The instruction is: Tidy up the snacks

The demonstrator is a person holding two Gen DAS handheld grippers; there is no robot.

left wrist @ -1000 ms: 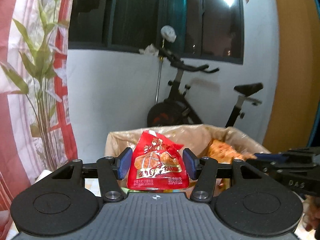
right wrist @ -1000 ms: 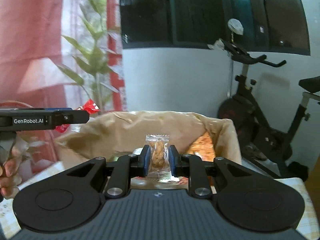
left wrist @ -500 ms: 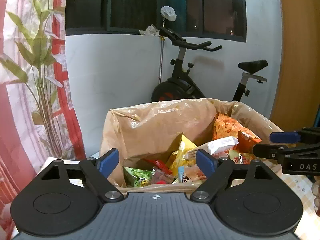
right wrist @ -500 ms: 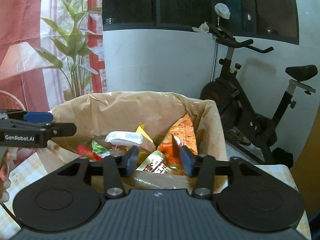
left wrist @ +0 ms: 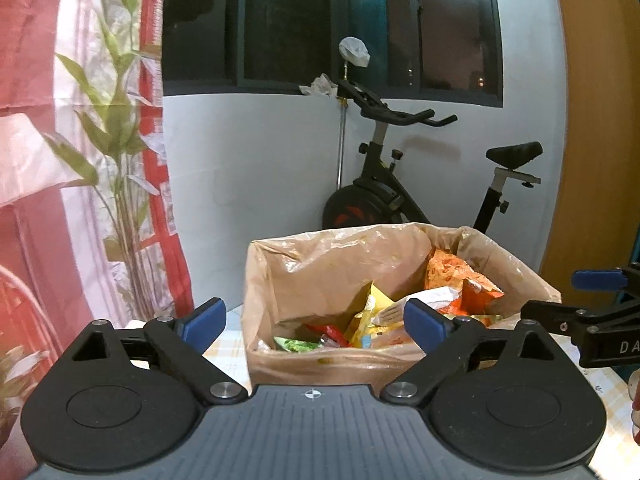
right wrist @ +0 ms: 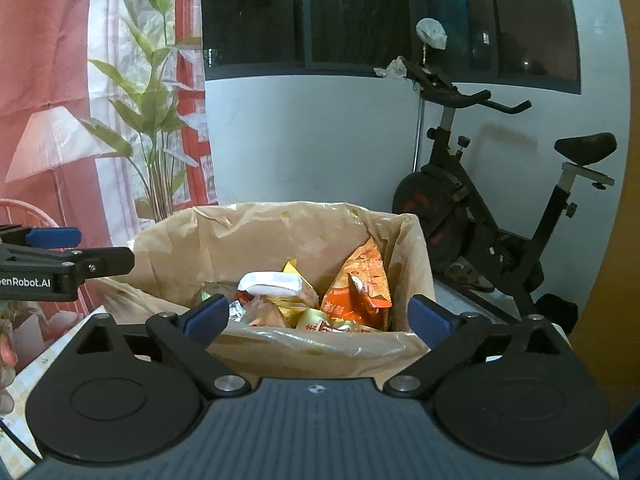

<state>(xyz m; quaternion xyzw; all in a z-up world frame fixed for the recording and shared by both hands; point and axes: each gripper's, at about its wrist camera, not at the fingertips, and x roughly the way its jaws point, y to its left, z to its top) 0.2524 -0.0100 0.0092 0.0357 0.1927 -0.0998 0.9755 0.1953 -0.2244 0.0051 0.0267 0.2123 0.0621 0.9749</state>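
L gripper point(left wrist: 312, 322) & R gripper point(right wrist: 318, 318): jaws opening, nothing between. Past them at 12 o'clock, lined box point(left wrist: 280, 276) on worktop point(left wrist: 228, 354) w/ snacks point(right wrist: 276, 304) inside; orange pack point(right wrist: 362, 280) upright, long axis vertical. Bike point(right wrist: 480, 208) behind.

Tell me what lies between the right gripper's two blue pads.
In the right wrist view, the right gripper has jaws opening with nothing gripped. Behind the gap stands the plastic-lined cardboard box, holding an orange snack bag and a white packet.
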